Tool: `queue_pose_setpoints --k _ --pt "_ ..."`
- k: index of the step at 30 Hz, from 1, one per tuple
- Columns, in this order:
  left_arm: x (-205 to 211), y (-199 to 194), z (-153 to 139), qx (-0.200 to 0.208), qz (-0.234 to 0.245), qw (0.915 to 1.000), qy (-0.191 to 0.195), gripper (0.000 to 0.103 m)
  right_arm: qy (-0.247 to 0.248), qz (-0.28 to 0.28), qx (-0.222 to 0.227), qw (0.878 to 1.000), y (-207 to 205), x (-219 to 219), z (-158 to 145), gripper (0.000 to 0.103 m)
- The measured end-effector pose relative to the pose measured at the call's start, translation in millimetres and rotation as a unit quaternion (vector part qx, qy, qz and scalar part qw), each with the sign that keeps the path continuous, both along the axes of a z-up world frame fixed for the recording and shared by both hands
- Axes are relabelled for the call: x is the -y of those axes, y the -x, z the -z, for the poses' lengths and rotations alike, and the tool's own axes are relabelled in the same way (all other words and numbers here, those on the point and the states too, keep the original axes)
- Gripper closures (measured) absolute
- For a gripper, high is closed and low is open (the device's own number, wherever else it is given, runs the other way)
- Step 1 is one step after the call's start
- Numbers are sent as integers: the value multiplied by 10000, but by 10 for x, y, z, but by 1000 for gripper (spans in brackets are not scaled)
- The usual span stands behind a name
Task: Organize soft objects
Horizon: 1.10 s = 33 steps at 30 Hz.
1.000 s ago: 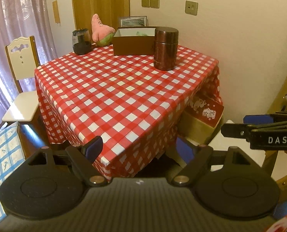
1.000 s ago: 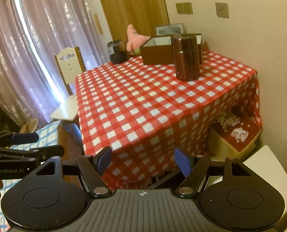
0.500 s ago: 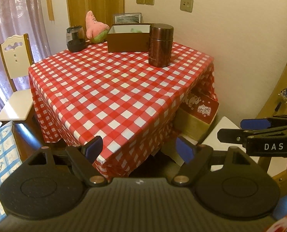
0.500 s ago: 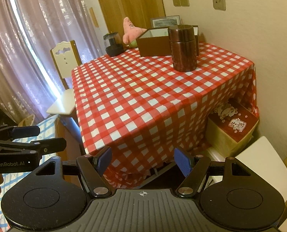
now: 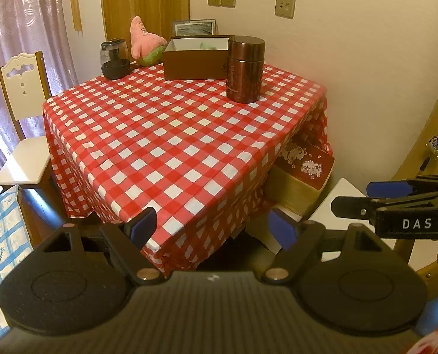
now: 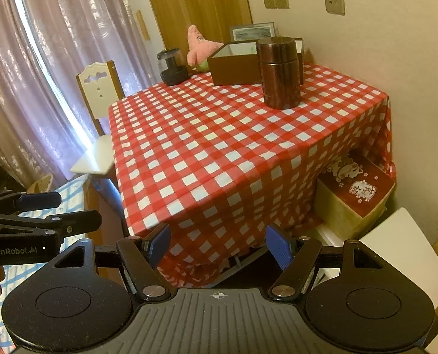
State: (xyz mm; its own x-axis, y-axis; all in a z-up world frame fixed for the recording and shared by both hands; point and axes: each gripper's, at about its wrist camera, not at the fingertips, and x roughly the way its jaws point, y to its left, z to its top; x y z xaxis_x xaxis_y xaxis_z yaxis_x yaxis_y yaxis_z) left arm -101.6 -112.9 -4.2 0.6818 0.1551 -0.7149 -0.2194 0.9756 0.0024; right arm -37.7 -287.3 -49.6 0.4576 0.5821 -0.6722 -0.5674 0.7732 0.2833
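A pink star-shaped plush toy (image 5: pixel 146 44) leans at the far corner of the red-checked table (image 5: pixel 177 135), left of an open brown box (image 5: pixel 195 59) with something green inside. It also shows in the right wrist view (image 6: pixel 199 47) beside the box (image 6: pixel 233 66). My left gripper (image 5: pixel 211 227) is open and empty, held off the table's near corner. My right gripper (image 6: pixel 217 246) is open and empty, also short of the table. Each gripper shows in the other's view, the right one (image 5: pixel 395 194) and the left one (image 6: pixel 42 212).
A brown metal canister (image 5: pixel 245 69) stands in front of the box. A dark glass jar (image 5: pixel 114 60) sits left of the plush. A white chair (image 5: pixel 21 124) stands at the left, a storage box (image 5: pixel 303 174) under the table's right side, a white stool (image 5: pixel 345 206) nearby.
Both grippers have pulled back and risen a little, so the table looks farther and lower. Both stay open and empty. Nothing on the table has moved.
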Motion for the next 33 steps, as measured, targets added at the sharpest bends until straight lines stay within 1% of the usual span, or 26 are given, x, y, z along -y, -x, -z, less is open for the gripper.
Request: queue_pose_setpoints --k 33 --pt "80 -57 1 -1 -4 10000 2 21 12 15 4 10000 -34 1 -7 32"
